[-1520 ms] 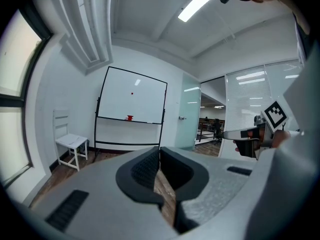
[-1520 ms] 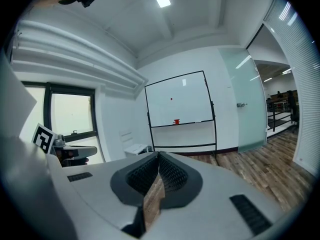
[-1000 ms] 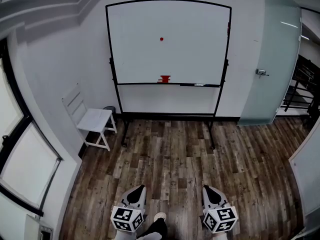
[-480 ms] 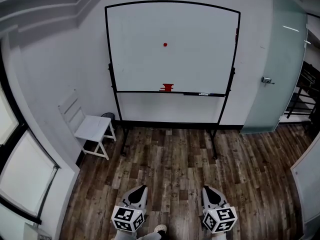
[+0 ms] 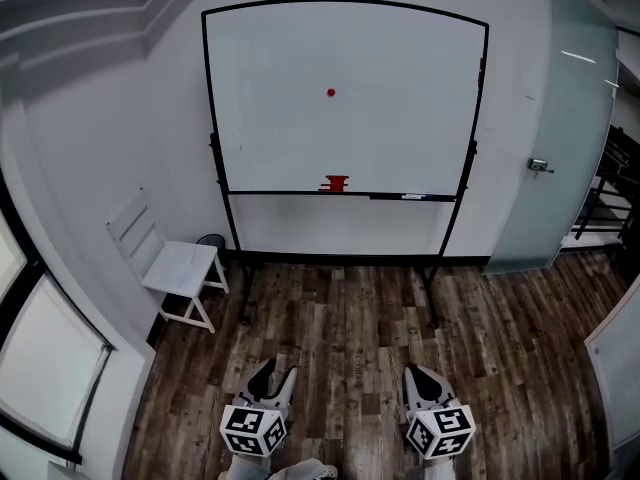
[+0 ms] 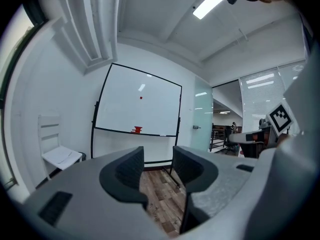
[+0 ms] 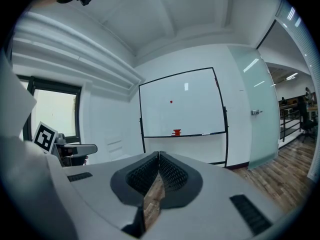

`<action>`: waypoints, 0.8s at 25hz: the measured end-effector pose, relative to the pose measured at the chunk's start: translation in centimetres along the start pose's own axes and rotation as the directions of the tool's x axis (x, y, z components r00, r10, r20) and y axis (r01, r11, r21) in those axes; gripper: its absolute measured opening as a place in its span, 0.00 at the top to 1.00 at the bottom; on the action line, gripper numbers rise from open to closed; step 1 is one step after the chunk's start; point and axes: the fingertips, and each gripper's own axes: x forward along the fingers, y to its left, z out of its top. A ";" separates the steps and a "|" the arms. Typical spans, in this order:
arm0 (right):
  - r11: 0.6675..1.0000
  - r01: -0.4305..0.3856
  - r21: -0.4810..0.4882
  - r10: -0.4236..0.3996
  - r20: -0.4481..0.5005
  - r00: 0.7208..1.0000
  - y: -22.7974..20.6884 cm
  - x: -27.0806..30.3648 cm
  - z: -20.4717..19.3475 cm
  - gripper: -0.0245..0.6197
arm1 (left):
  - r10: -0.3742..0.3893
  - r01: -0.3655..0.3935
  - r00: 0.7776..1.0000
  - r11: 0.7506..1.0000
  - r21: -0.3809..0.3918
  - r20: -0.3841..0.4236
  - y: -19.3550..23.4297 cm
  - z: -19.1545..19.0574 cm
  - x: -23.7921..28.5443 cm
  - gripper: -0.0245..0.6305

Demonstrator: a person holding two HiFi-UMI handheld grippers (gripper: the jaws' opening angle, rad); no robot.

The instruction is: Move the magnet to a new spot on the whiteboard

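1. A whiteboard (image 5: 400, 58) in a black frame is seen on a stand against the white wall, at the far side of a wood-plank floor (image 5: 350, 308).
2. The magnet (image 5: 331, 93), a small red dot, is stuck to the board's upper half, near the middle of its width, with bare white surface all round it.
3. A red item (image 5: 337, 183) is set on the ledge along the board's lower edge, almost straight below the magnet. What looks like a marker (image 5: 412, 197) is laid on the same ledge, off to the right.
4. The left gripper (image 5: 275, 373) is held low at the bottom of the head view, well apart from the board and pointed toward it. Its jaws have just been opening and are seen spread apart, with only floor visible between them.
5. The right gripper (image 5: 420, 372) is held beside the left one, likewise far from the board and aimed at it. Its jaws are brought together with the tips meeting, and nothing is clamped between them.
6. A white chair (image 5: 175, 266) is placed by the wall, left of the stand.
7. A frosted glass door (image 5: 560, 118) is seen to the right of the board.
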 end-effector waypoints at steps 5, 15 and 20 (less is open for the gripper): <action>1.000 0.001 0.010 -0.001 0.004 1.000 -0.3 2.8 0.4 0.92 | -0.017 0.018 1.000 0.999 0.029 -0.008 1.5 0.4 1.9 0.67; 0.999 0.008 0.046 -0.004 -0.070 0.998 -1.3 5.2 -1.3 0.92 | -0.022 0.025 0.997 0.999 0.038 -0.069 2.3 -1.3 3.4 0.67; 0.999 -0.011 0.047 0.015 -0.075 0.997 -1.8 8.3 -1.8 0.92 | 0.003 0.000 0.996 1.000 0.031 -0.086 4.0 -2.3 5.0 0.67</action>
